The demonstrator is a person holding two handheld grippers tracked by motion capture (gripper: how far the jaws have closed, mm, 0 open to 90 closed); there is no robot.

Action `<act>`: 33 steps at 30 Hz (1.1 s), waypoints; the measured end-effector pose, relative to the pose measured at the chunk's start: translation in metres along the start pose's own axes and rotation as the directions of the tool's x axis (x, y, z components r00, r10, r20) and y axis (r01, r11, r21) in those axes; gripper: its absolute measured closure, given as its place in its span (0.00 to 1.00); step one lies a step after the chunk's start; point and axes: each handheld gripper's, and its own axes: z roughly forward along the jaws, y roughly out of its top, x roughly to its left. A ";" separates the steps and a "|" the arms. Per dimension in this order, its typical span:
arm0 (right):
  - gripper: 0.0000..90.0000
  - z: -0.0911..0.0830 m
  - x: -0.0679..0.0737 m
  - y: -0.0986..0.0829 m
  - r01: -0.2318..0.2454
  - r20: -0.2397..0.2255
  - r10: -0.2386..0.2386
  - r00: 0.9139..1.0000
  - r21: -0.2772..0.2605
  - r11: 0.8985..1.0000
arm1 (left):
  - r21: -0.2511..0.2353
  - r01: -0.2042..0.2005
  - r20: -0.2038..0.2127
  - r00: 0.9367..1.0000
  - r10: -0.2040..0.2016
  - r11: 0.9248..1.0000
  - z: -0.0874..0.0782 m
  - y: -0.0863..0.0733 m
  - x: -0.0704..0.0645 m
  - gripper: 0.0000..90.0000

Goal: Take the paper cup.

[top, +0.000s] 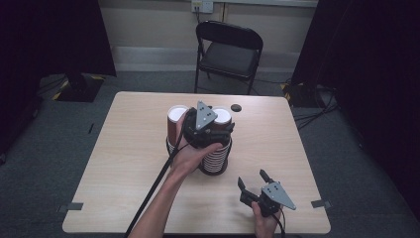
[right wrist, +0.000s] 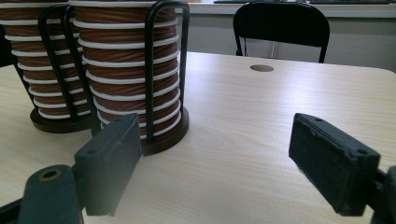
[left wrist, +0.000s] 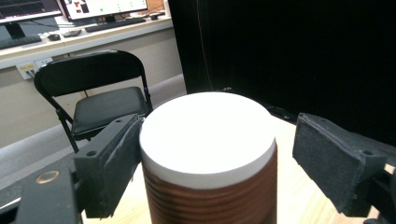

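Observation:
Two tall stacks of ribbed brown paper cups stand in black wire holders mid-table: the left stack (top: 176, 119) and the right stack (top: 218, 156). My left gripper (top: 205, 124) is up at the top of the right stack. Its jaws are open on either side of the top cup (left wrist: 208, 140), which shows a flat white top; the left pad (left wrist: 112, 163) is against the cup's side and the right pad (left wrist: 336, 161) stands off it. My right gripper (top: 252, 177) rests open and empty near the table's front right, facing the right holder (right wrist: 128, 74) and the left holder (right wrist: 46, 70).
The light wooden table (top: 124, 163) has a small round hole (top: 236, 107) near its far edge. A black folding chair (top: 229, 52) stands behind the table. Dark curtains hang at both sides, and cables lie on the grey floor.

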 end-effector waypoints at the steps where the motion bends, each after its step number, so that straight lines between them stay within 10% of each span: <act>1: 0.18 0.000 0.000 0.000 0.002 -0.002 -0.002 1.000 0.000 1.000 | 0.005 -0.017 -0.008 1.000 0.017 1.000 0.002 0.000 -0.001 0.18; 16: 0.18 0.000 0.000 0.000 0.001 -0.005 -0.001 1.000 -0.002 1.000 | 0.068 0.023 0.017 1.000 -0.024 0.997 0.019 -0.008 0.005 0.22; 33: 0.18 -0.001 0.000 0.000 0.000 -0.003 0.000 1.000 -0.005 1.000 | 0.023 0.028 0.019 0.999 -0.028 0.999 0.012 -0.004 0.005 0.23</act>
